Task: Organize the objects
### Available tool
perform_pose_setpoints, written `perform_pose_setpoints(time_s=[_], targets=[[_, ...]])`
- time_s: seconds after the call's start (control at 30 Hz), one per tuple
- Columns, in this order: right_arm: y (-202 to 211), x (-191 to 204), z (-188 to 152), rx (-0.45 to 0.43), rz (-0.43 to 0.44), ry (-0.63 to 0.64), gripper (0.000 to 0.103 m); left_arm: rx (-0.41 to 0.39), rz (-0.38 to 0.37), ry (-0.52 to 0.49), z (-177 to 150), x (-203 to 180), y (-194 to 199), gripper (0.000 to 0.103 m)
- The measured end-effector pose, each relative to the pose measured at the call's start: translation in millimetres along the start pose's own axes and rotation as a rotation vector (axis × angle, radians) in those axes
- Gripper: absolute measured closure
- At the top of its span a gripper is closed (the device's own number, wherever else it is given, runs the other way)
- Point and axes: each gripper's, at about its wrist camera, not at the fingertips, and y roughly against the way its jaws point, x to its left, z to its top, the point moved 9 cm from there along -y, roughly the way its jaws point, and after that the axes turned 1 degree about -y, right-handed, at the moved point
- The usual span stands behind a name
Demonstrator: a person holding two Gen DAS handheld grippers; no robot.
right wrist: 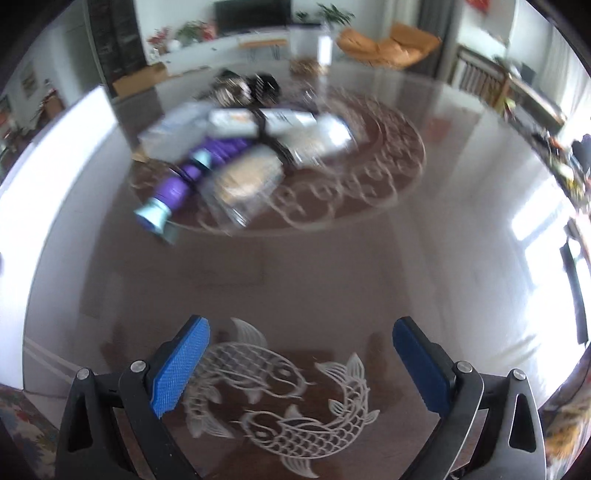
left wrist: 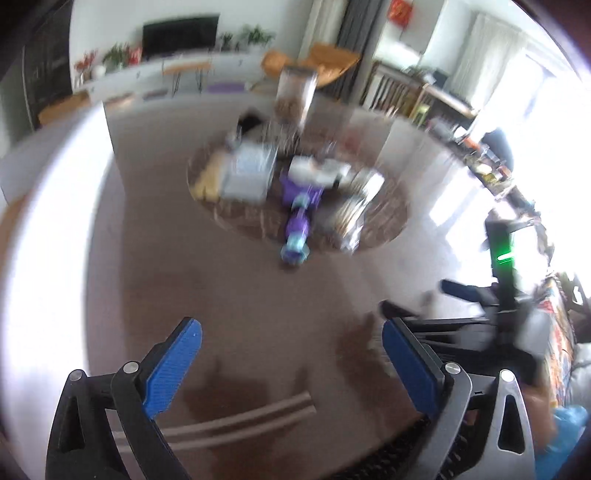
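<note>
A blurred pile of objects lies on the round carved centre of a glass-topped table (left wrist: 229, 295). In it are a purple and light-blue bottle (left wrist: 297, 218) lying on its side, a grey-white box (left wrist: 249, 173) and a clear plastic container (left wrist: 356, 210). A tall clear jar (left wrist: 295, 94) with brown contents stands behind. The right wrist view shows the same bottle (right wrist: 177, 186), a clear container (right wrist: 243, 181) with beige contents, and flat white boxes (right wrist: 258, 120). My left gripper (left wrist: 291, 326) hangs open over bare glass, well short of the pile. My right gripper (right wrist: 301, 322) is open too, above carved fish (right wrist: 280, 391), holding nothing.
The right gripper's black body (left wrist: 502, 295), with a green light, shows at the right of the left wrist view. Beyond the table are an orange chair (right wrist: 388, 44), a television (right wrist: 251, 14) on a long white sideboard with plants, and a cluttered shelf (right wrist: 561, 162) to the right.
</note>
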Motion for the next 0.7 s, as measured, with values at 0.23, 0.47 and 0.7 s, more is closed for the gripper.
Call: perform_pose_setpoints(time_s=[0.23, 0.47, 0.7], targets=[[-3.9, -5.0, 1.1, 0.009, -0.006, -0.015, 0.002, 0.004, 0.132, 0.009, -9.5, 25.6, -51.5, 0.003], [-9.6, -12.9, 15.3, -0.049, -0.021, -0.047, 0.000, -0.021, 0.205, -0.046, 3.7, 30.7, -64.4, 0.000], [-11.1, -15.2, 22.2, -0.069, -0.026, -0.053, 0.000, -0.048, 0.221, -0.026, 31.3, 39.0, -83.1, 0.000]])
